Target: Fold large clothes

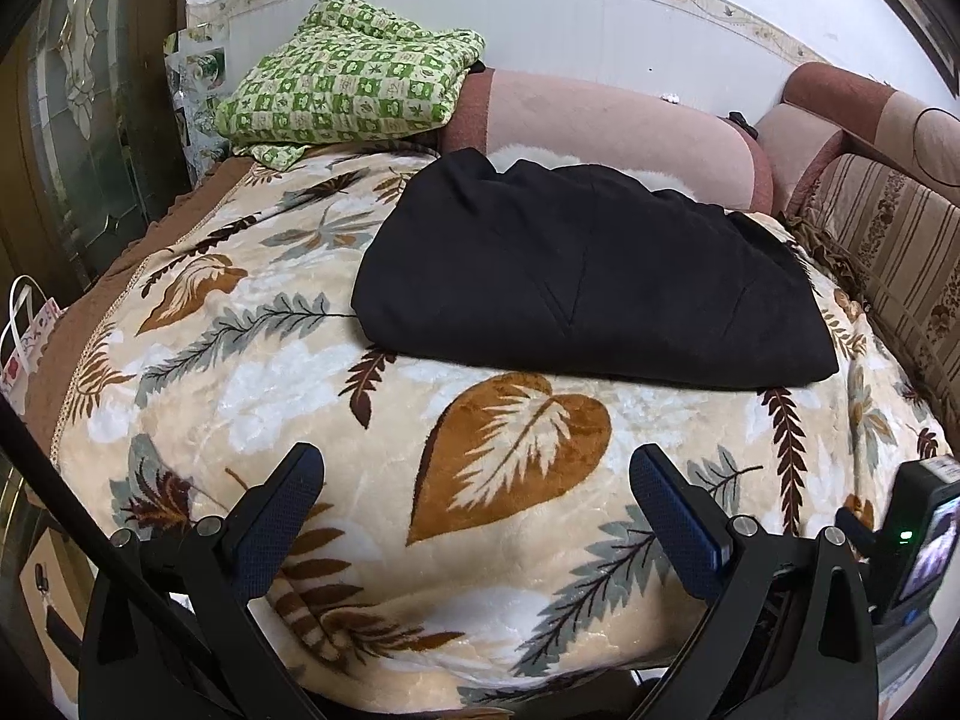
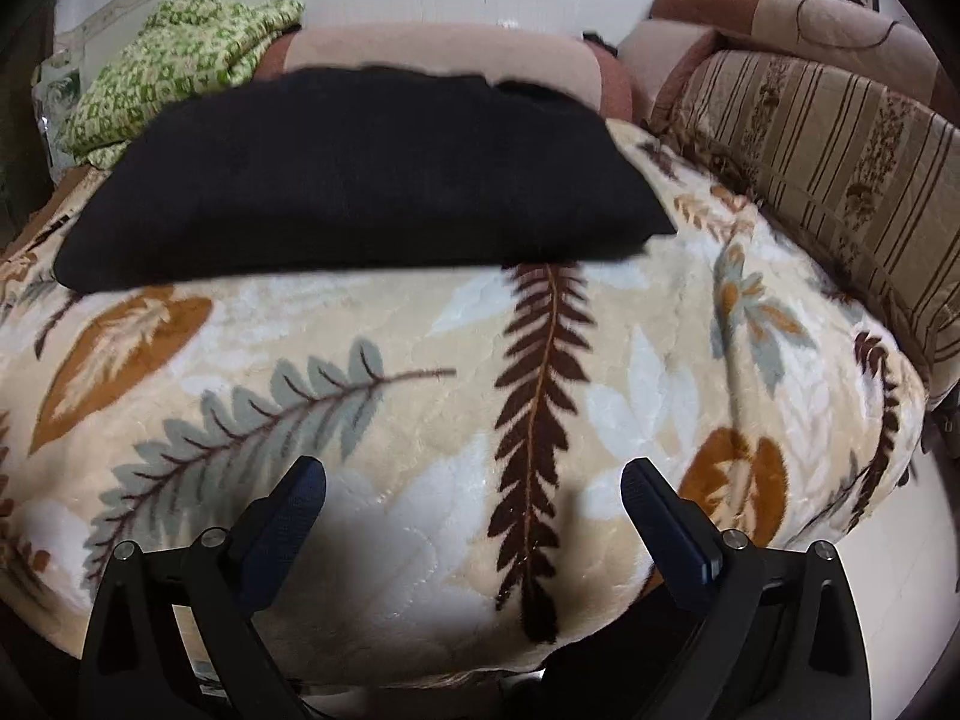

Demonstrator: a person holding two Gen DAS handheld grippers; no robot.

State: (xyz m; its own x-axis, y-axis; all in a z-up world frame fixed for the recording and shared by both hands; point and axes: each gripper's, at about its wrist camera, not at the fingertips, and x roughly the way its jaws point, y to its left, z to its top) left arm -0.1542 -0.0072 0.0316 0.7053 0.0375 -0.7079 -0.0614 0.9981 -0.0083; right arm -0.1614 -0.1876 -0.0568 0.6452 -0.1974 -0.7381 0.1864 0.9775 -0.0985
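Observation:
A black garment (image 1: pixel 588 276) lies folded into a flat rectangle on a leaf-patterned blanket (image 1: pixel 252 372), toward the far right of the seat. In the right wrist view the same black garment (image 2: pixel 360 180) lies ahead across the upper middle. My left gripper (image 1: pixel 477 465) hovers over the blanket's near edge, open, with nothing between its fingers. My right gripper (image 2: pixel 474 474) is also open and empty, short of the garment. The other gripper's body (image 1: pixel 924 540) shows at the right edge of the left wrist view.
A folded green checked cloth (image 1: pixel 348 90) rests at the back left on the pink sofa back (image 1: pixel 600 114). A striped cushion (image 2: pixel 828 168) lines the right side. A dark glass-panelled door (image 1: pixel 84 120) stands to the left. The blanket (image 2: pixel 420 420) drops off at the near edge.

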